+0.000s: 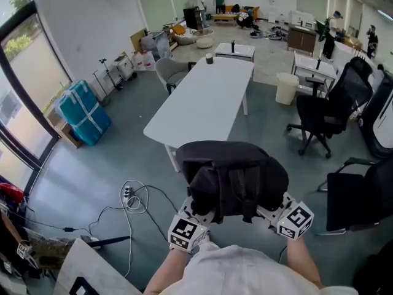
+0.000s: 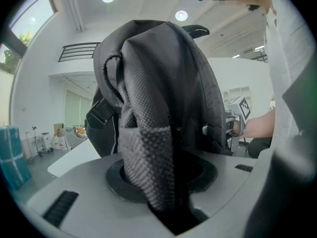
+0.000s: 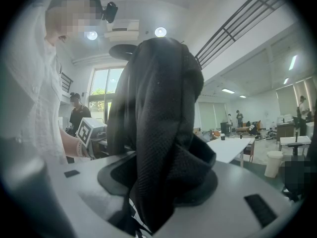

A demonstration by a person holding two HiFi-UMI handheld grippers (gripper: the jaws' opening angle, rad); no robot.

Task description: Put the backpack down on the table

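A black backpack (image 1: 236,177) hangs in the air between my two grippers, short of the near end of the long white table (image 1: 202,97). My left gripper (image 1: 199,215) is shut on the bag's left side and my right gripper (image 1: 273,212) on its right side; the bag hides their fingertips. In the left gripper view, grey mesh fabric of the backpack (image 2: 148,148) runs down into the left gripper (image 2: 166,205). In the right gripper view, black cloth of the backpack (image 3: 158,113) is pinched in the right gripper (image 3: 148,209).
A cup (image 1: 209,58) stands at the table's far end. Black office chairs (image 1: 325,112) are to the right, with a white bin (image 1: 286,88) behind. A power strip with cables (image 1: 132,195) lies on the floor at left, beyond it a blue wrapped bundle (image 1: 83,112).
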